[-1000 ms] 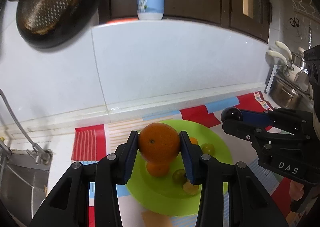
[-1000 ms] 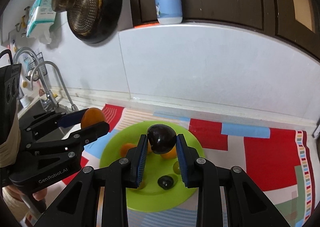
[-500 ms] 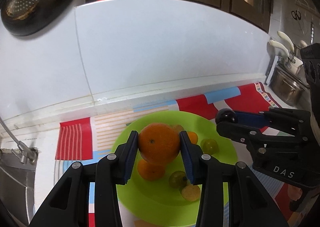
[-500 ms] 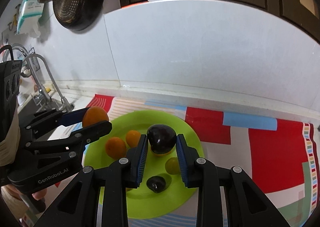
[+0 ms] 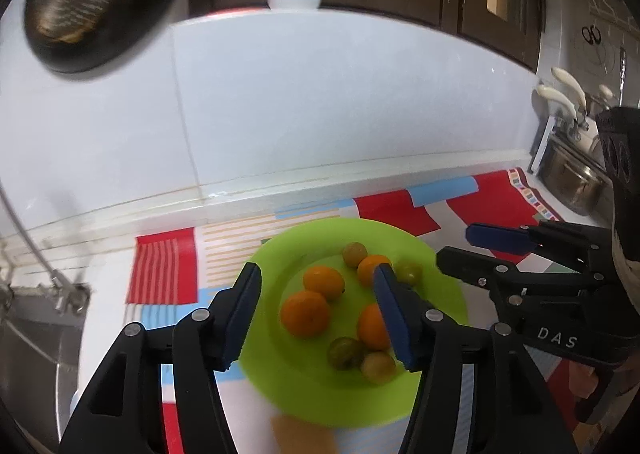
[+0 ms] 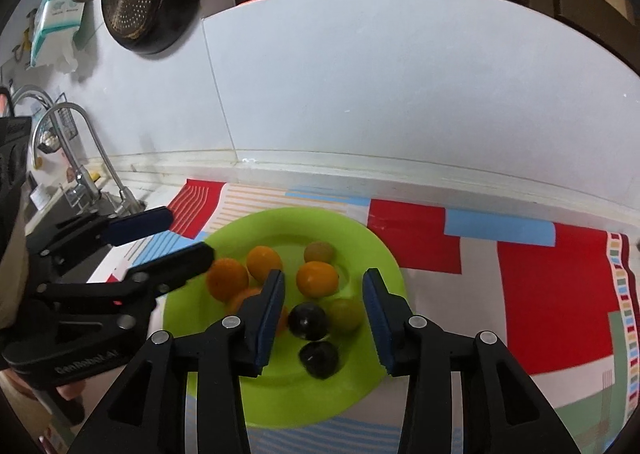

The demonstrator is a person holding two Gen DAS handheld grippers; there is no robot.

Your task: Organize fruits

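1. Step: drop-off, I judge. Left gripper (image 5: 316, 318) and right gripper (image 6: 324, 318) both hover over green plate (image 6: 256, 410), jaws spread and opening, nothing pinched.
2. Fruit all on plate: oranges (image 5: 306, 312) left/mid, dark plums (image 6: 308, 320) near-right, greenish ones (image 6: 346, 314) among them.
3. Next: lift both clear w/o nudging fruit.
4. Room: plate sits on patterned mat (image 6: 552, 286) on worktop; wall far, sink (image 5: 28, 334) left; right side open.

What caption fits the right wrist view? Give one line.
Right gripper, jaws opening, above a green plate of oranges and plums.
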